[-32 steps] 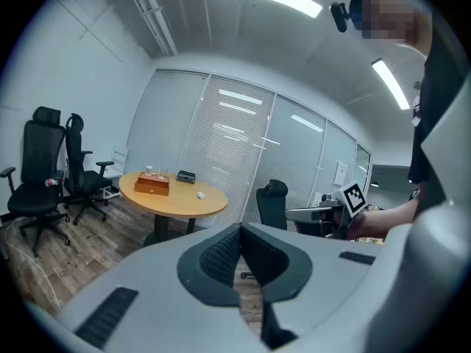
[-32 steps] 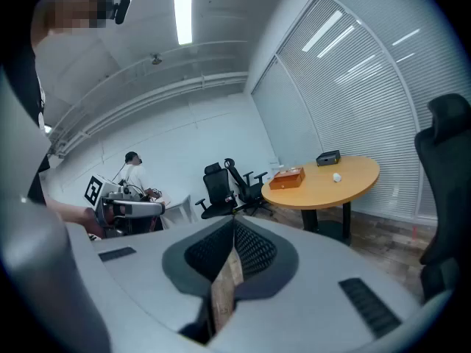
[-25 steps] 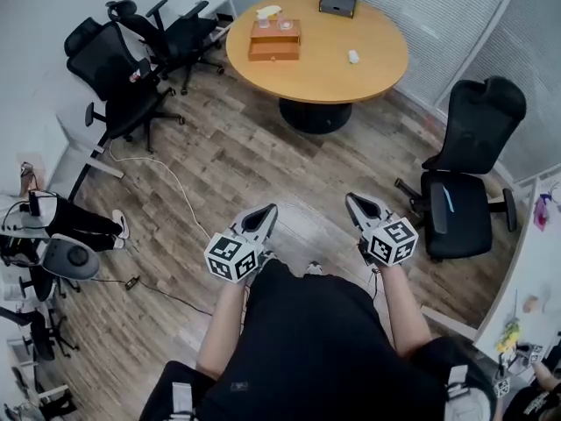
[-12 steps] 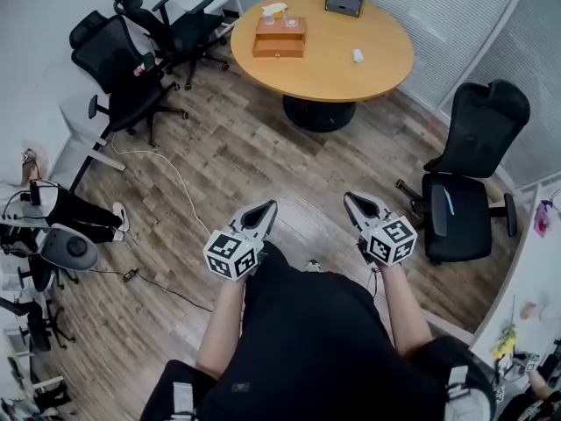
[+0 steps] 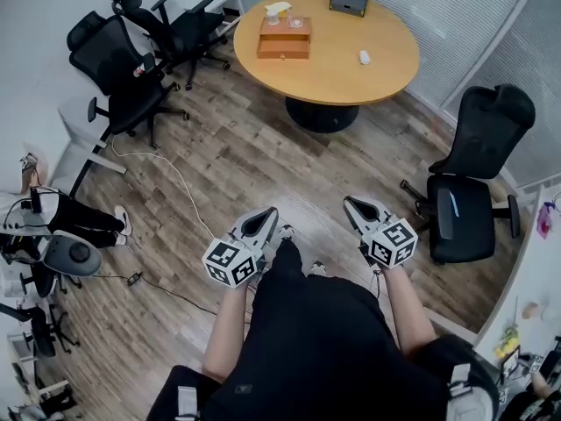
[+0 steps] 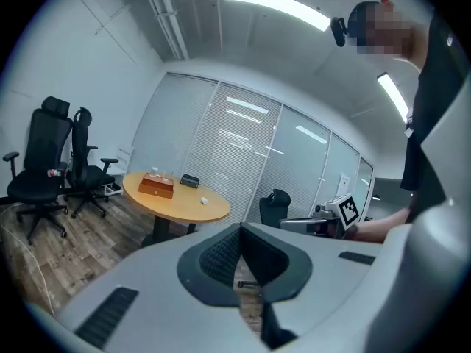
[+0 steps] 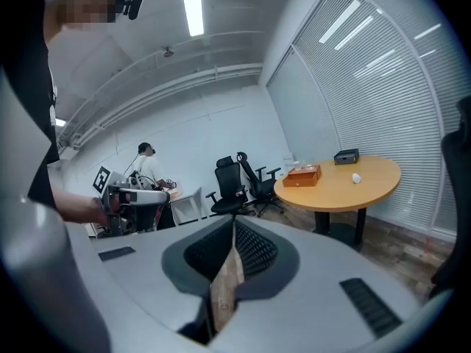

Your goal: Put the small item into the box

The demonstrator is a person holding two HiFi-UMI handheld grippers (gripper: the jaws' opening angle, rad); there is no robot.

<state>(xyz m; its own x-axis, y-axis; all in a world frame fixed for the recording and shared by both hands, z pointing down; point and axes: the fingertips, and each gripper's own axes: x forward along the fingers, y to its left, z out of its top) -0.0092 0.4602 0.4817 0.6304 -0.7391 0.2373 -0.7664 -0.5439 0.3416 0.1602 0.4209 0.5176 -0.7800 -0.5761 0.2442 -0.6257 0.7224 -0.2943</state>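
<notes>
A small white item (image 5: 365, 57) lies on the round wooden table (image 5: 333, 77) far ahead. On the same table stand a brown wooden box (image 5: 284, 39) with small things on its lid and a black box (image 5: 350, 0) at the far edge. My left gripper (image 5: 263, 222) and right gripper (image 5: 355, 207) are held side by side at waist height over the floor, well short of the table. Both point toward it, jaws shut and empty. The right gripper view shows the item (image 7: 357, 177) to the right of the wooden box (image 7: 302, 175).
Two black office chairs (image 5: 118, 55) stand left of the table and another (image 5: 473, 174) to its right. A white cable (image 5: 175, 182) runs across the wooden floor. A person (image 5: 53, 217) sits among equipment at the left. Blinds line the far wall.
The table has drifted slightly right in the head view and both grippers sit a little lower. A shoe now shows beside the left gripper. The jaws have stayed shut.
</notes>
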